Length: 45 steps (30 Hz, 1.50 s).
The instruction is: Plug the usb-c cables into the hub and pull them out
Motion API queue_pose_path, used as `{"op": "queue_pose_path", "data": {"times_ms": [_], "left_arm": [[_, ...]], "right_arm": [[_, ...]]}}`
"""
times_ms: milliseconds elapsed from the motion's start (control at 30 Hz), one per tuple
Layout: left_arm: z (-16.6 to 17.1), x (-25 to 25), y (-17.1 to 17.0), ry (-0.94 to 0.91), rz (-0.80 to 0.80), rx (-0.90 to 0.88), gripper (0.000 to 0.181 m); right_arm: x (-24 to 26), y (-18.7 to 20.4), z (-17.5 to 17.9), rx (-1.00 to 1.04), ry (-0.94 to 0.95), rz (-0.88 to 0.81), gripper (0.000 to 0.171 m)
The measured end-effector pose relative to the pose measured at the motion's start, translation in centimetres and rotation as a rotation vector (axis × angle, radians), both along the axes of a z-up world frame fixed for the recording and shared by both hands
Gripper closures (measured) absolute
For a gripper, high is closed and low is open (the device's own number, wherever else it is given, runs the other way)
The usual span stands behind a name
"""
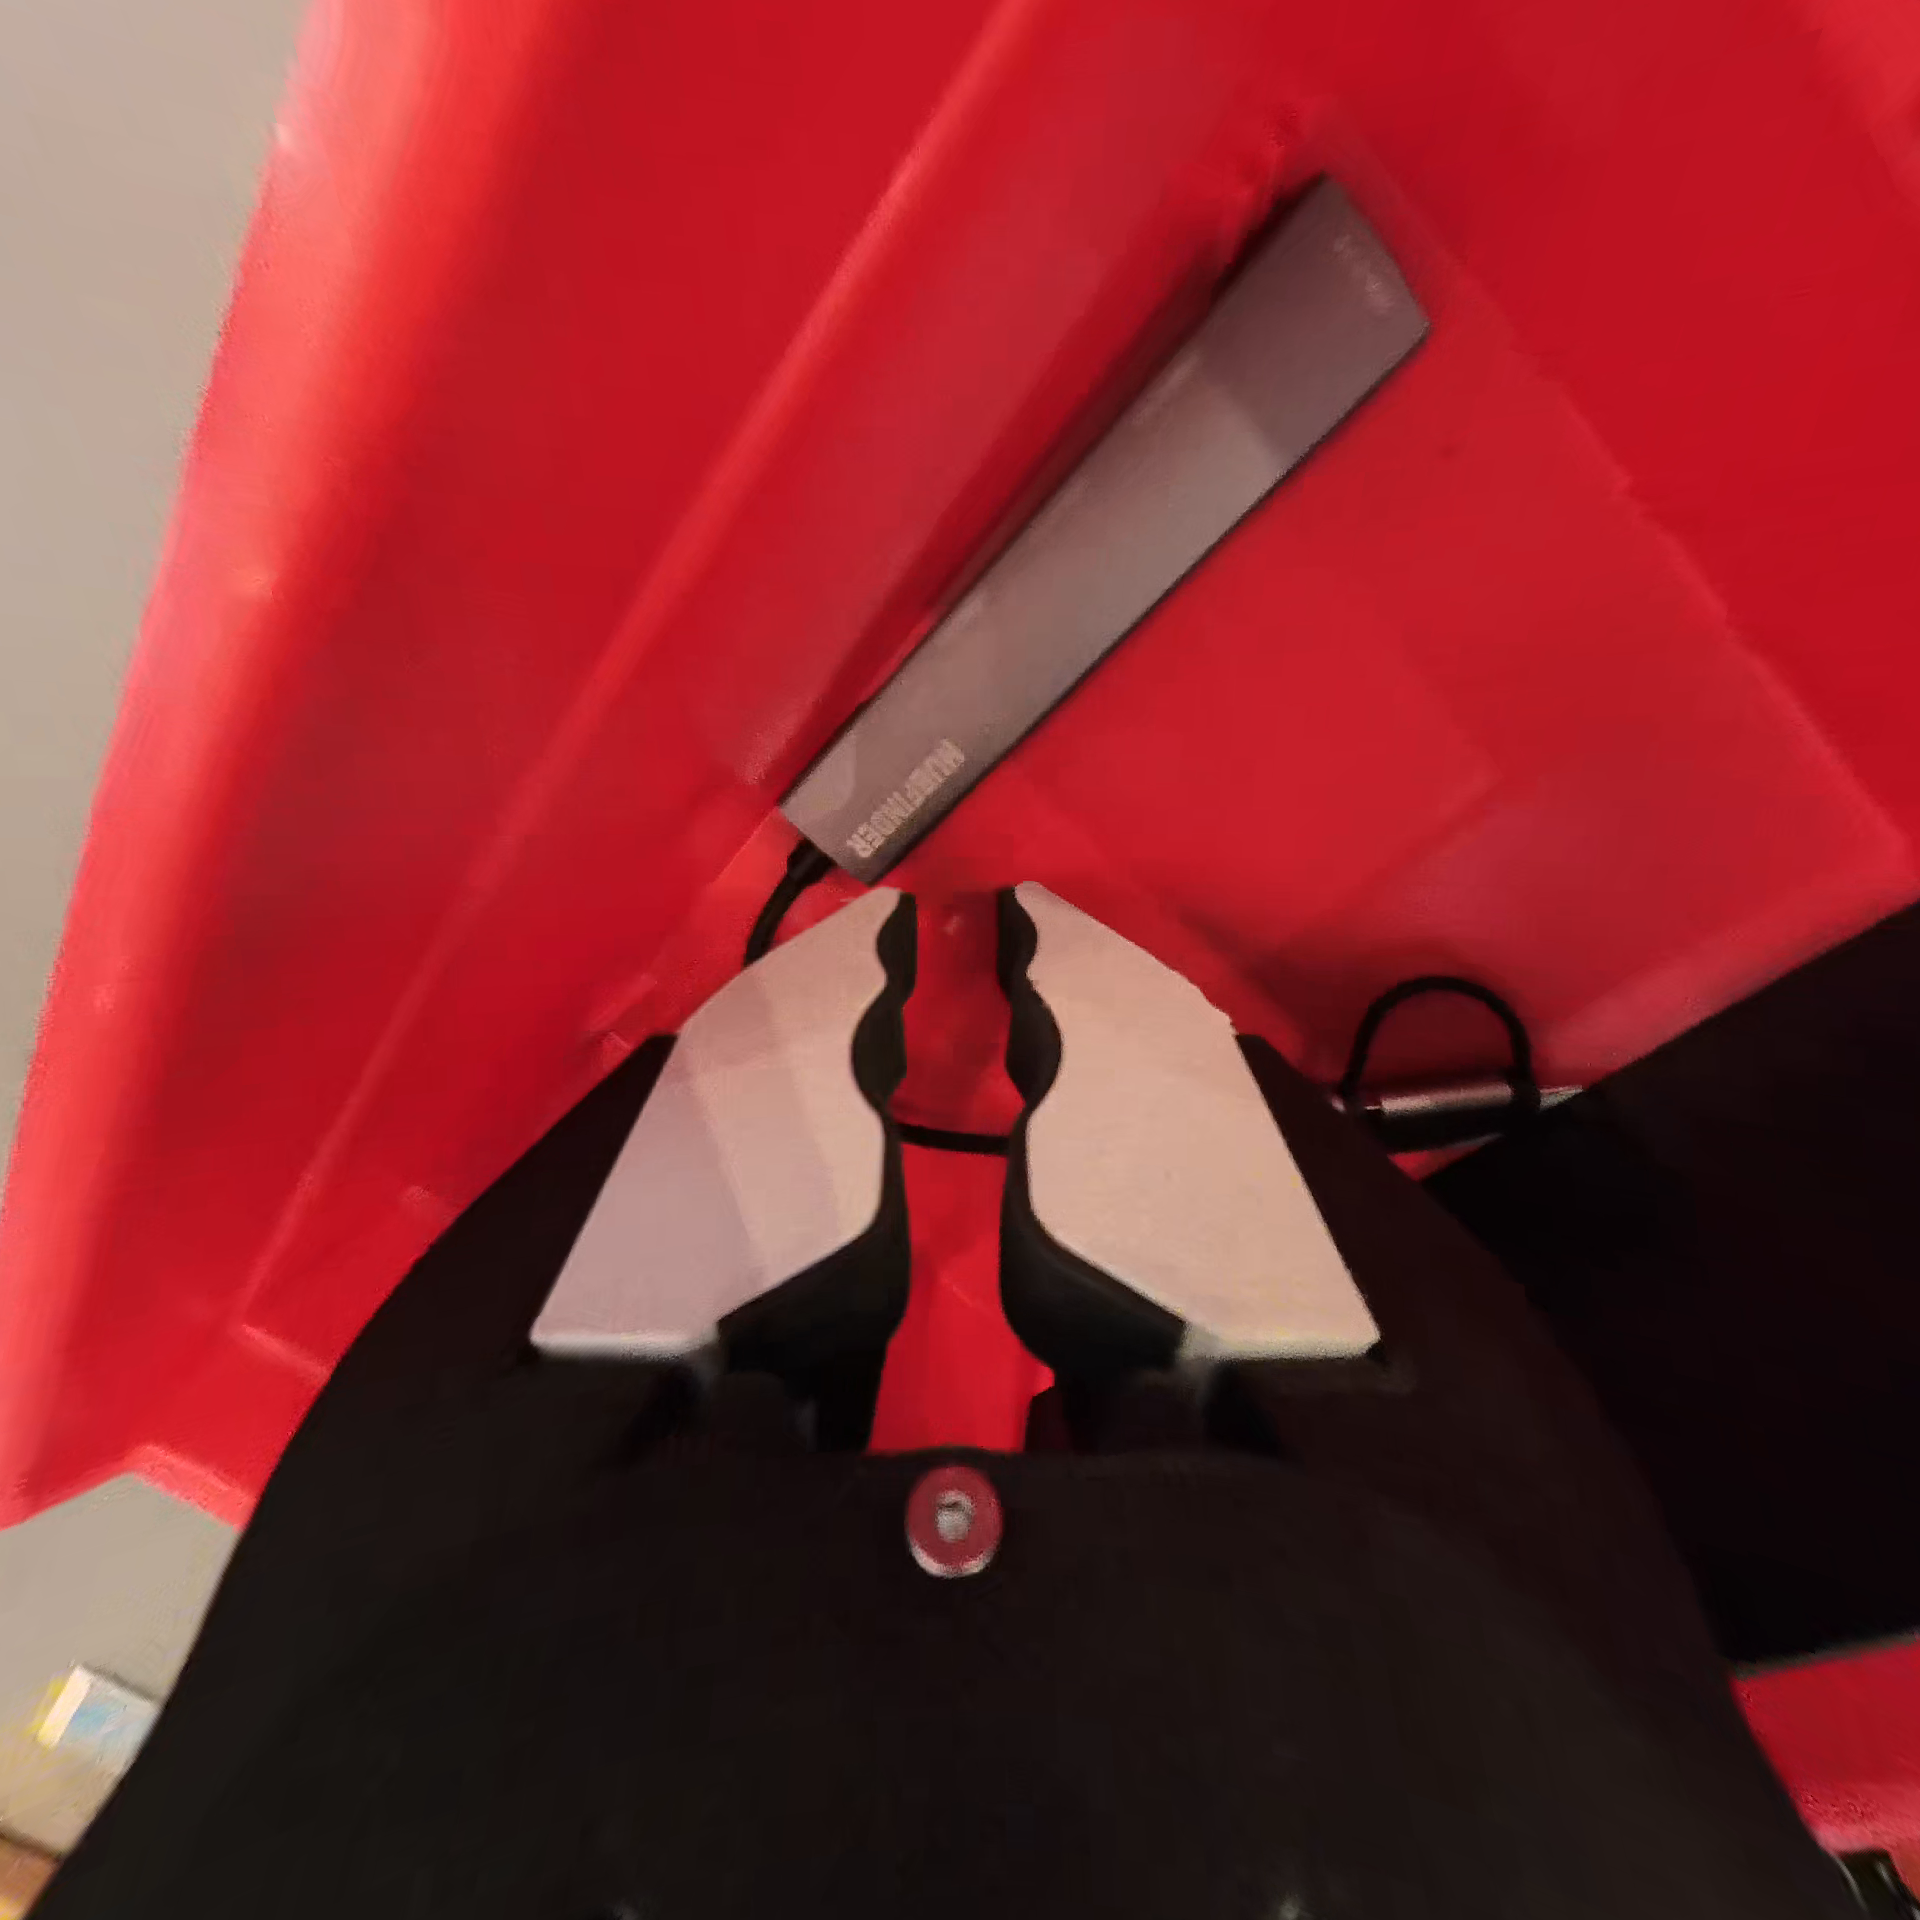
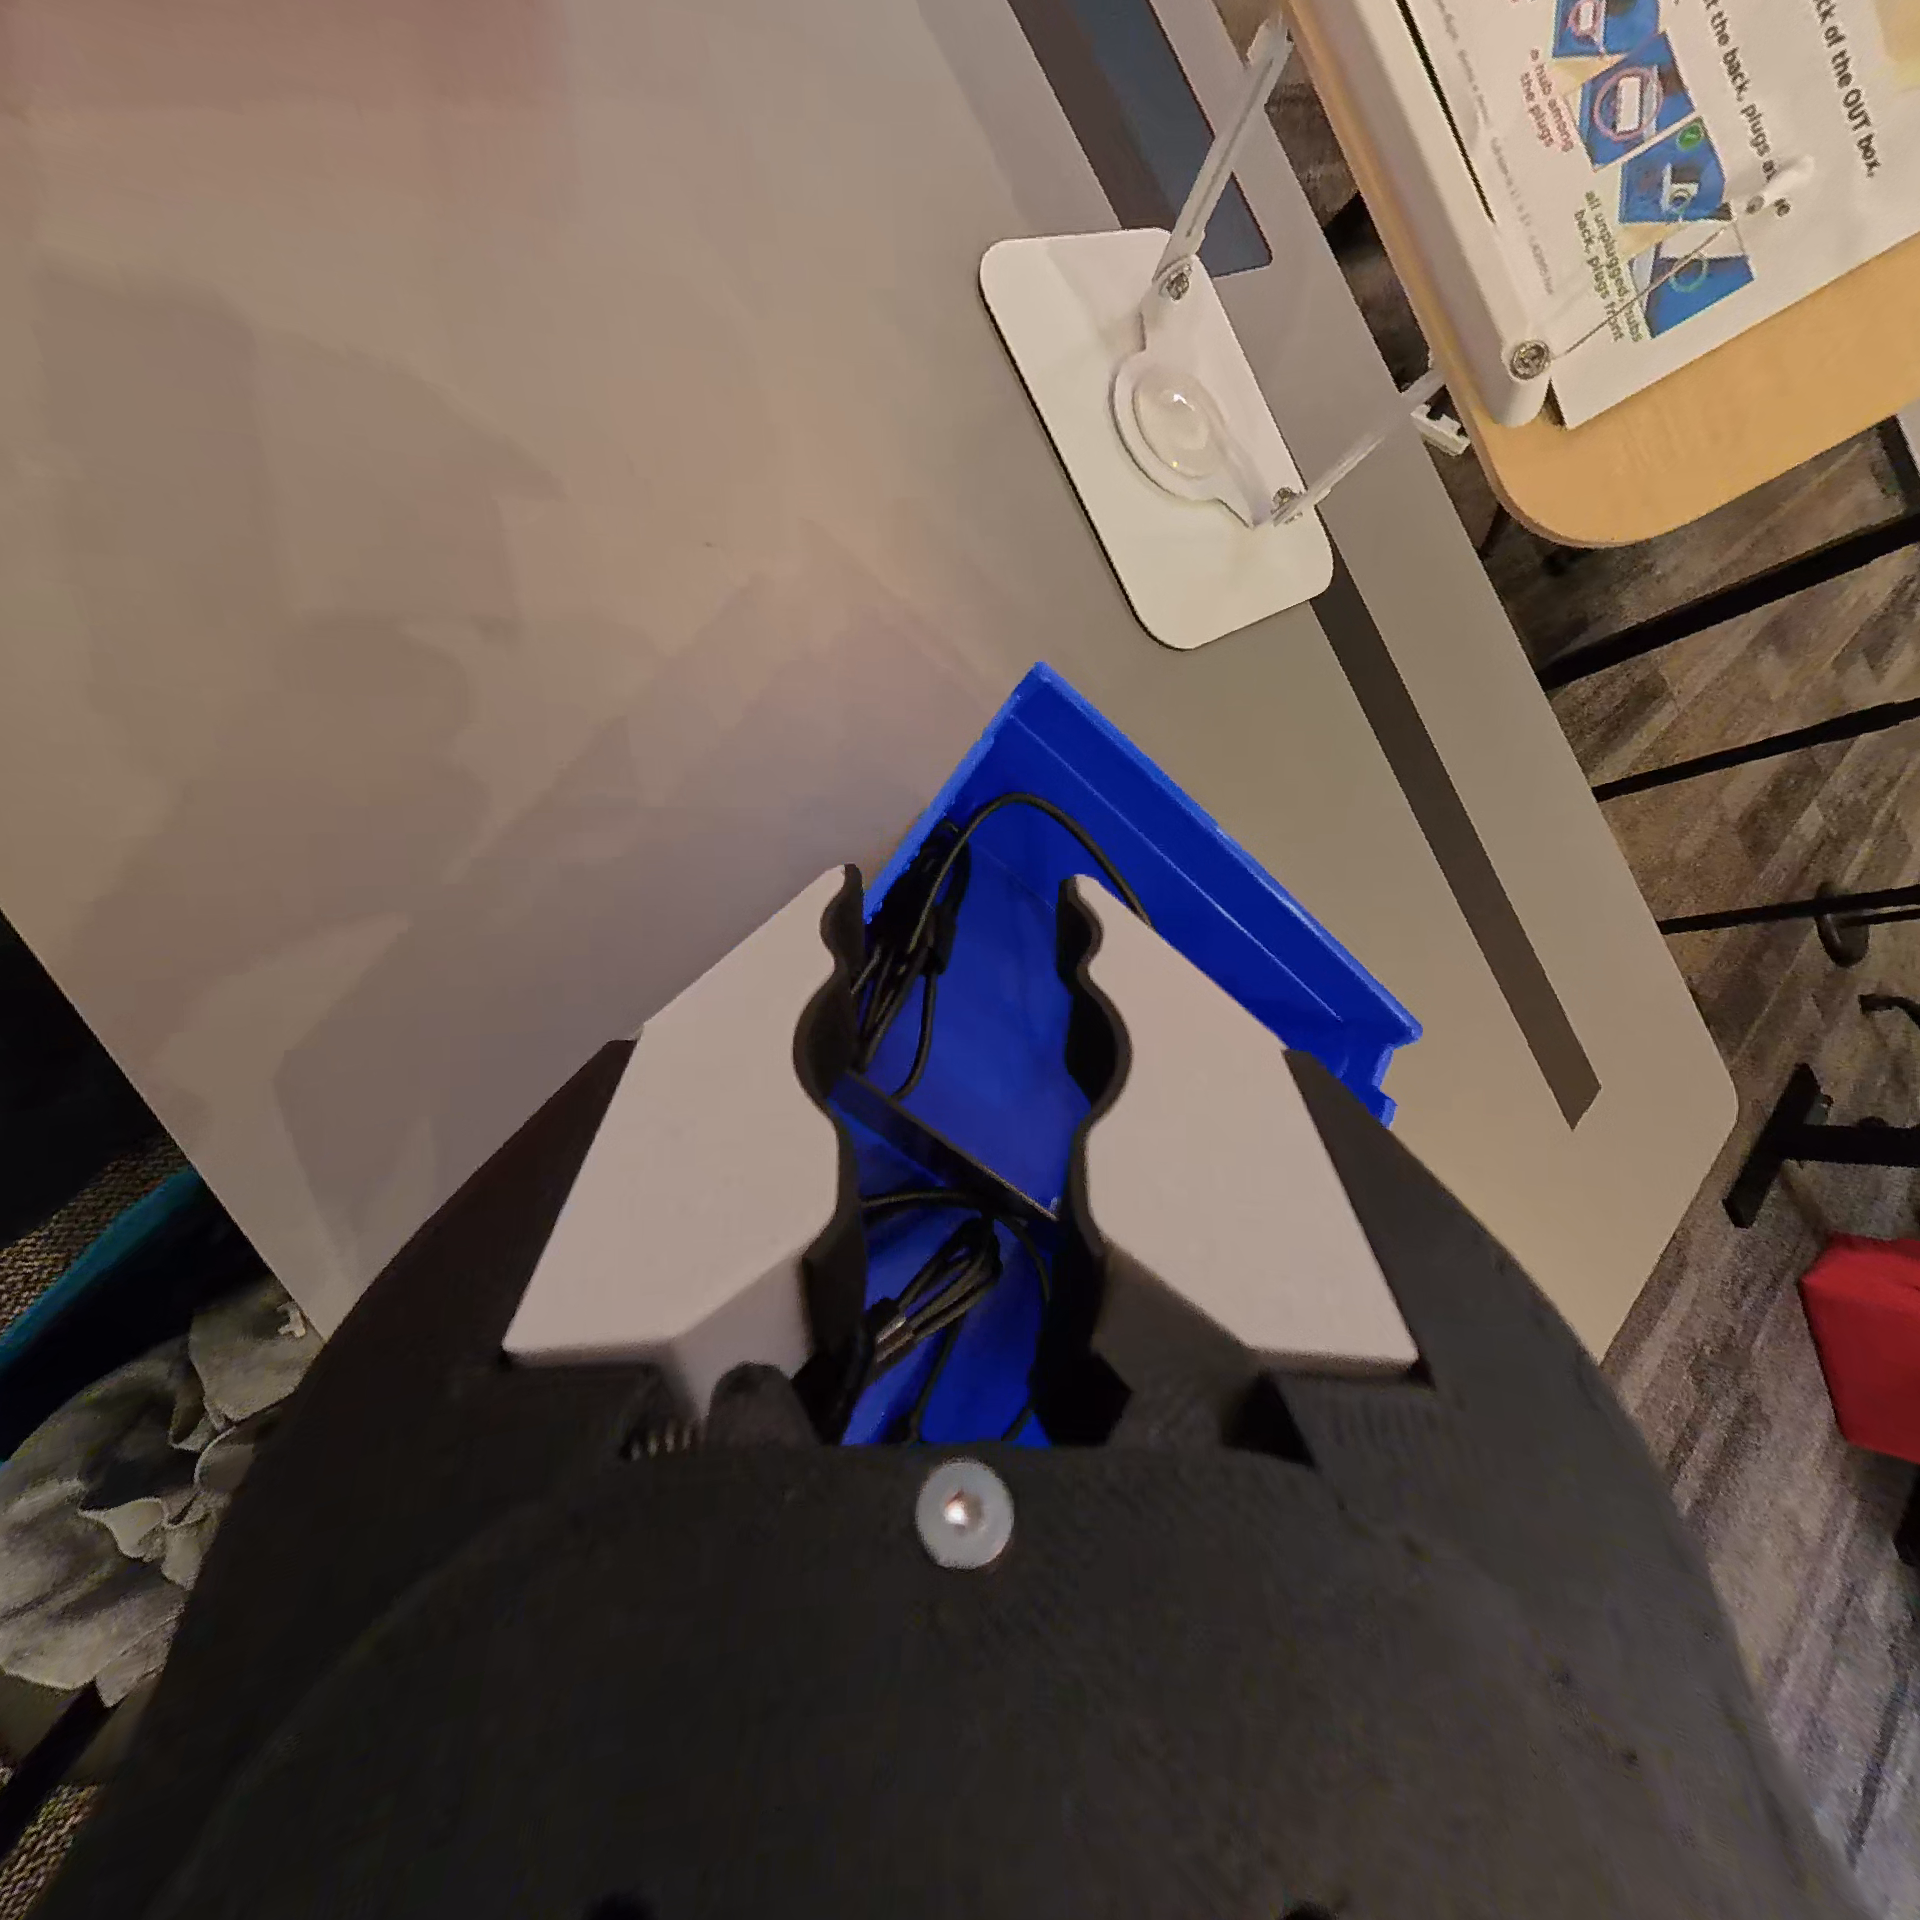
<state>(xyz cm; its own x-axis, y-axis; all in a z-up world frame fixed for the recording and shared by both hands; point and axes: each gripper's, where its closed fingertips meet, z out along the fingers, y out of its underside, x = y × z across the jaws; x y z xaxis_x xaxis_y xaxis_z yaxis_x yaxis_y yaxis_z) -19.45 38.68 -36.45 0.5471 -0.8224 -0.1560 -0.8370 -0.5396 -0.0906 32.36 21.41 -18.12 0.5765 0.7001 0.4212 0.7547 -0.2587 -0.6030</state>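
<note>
In the left wrist view a grey slim hub lies flat on the floor of a red bin, along its wall. Its black lead curls from the near end. My left gripper hovers just short of that near end, jaws a little apart and empty. A second grey plug with a looped black cable lies to the right. In the right wrist view my right gripper is open and empty above a blue bin holding several black USB-C cables and a black divider.
The blue bin stands on a grey table. A white stand base sits behind it, holding an instruction sheet over a wooden board. A dark object lies at the right in the red bin. A red box sits on the floor.
</note>
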Motion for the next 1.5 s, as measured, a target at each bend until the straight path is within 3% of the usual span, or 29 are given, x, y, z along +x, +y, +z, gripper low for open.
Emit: {"op": "queue_pose_path", "data": {"times_ms": [100,200,300,400,533,700,1067,1333,1500], "left_arm": [[-0.2,0.5,0.0,-0.024,-0.021,-0.012,0.181],[-0.1,-0.5,-0.3,0.079,-0.036,-0.007,0.181],[0.6,-1.5,-0.9,0.102,0.108,-0.039,0.147],[1.4,-3.0,-1.6,0.152,0.191,-0.067,0.136],[2.3,-4.5,-2.2,0.239,0.233,-0.117,0.15],[1.5,-5.6,-3.0,0.362,0.245,-0.24,0.15],[0.1,-4.9,-1.7,0.185,0.363,-0.303,0.16],[0.1,-4.0,-1.2,0.182,0.182,-0.24,0.163],[0.1,-1.4,-0.4,0.2,-0.149,-0.155,0.168]], "right_arm": [[-0.3,0.0,0.0,-0.002,0.0,0.009,0.138],[-0.3,-0.1,0.1,-0.006,-0.003,0.012,0.138],[0.0,-0.3,0.2,-0.006,-0.005,0.012,0.138],[-0.1,-0.2,0.2,-0.004,0.004,0.017,0.139],[-0.8,-0.1,0.0,-0.005,0.021,0.033,0.139],[-1.5,-0.3,0.1,0.006,0.034,0.05,0.139],[-0.6,-1.0,0.9,0.027,0.082,0.037,0.14],[-1.3,-1.0,0.4,0.015,0.091,0.047,0.141],[-2.0,-1.2,0.6,0.014,0.096,0.056,0.141]]}}
